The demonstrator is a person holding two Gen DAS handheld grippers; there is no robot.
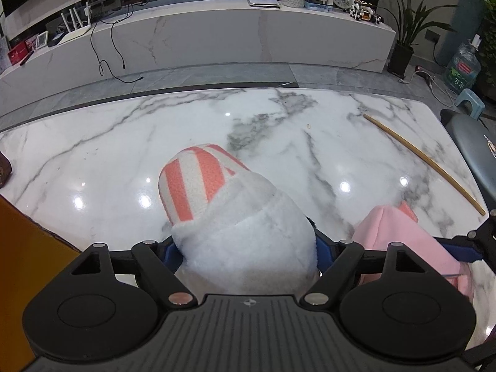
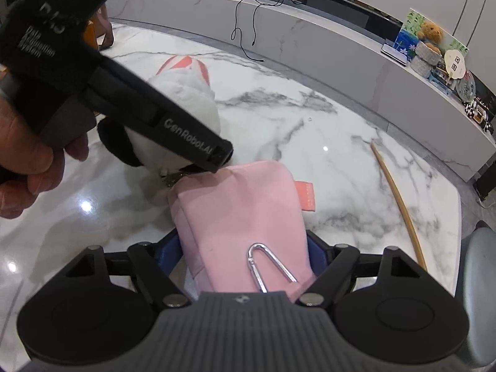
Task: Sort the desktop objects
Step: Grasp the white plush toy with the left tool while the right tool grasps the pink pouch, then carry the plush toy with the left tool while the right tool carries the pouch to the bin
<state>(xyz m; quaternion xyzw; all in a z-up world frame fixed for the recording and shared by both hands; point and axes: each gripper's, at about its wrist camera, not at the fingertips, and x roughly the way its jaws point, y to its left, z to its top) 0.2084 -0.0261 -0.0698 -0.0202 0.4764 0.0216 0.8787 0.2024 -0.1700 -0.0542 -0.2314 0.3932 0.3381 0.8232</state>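
My left gripper (image 1: pixel 248 249) is shut on a white plush toy (image 1: pixel 235 226) with a pink-and-white striped top, held above the marble table (image 1: pixel 124 142). The toy also shows in the right wrist view (image 2: pixel 186 93), behind the left gripper's black body (image 2: pixel 167 124). My right gripper (image 2: pixel 245 254) is shut on a pink fabric pouch (image 2: pixel 241 207) with a silver carabiner (image 2: pixel 263 263) lying on it. The pouch shows at the lower right of the left wrist view (image 1: pixel 400 241), close beside the toy. The fingertips of both grippers are hidden by what they hold.
A long thin wooden stick (image 1: pixel 424 161) lies on the table's right side, also in the right wrist view (image 2: pixel 400 204). An orange-brown box (image 1: pixel 21 263) sits at the left edge. A grey chair (image 1: pixel 474 155) stands past the table's right end.
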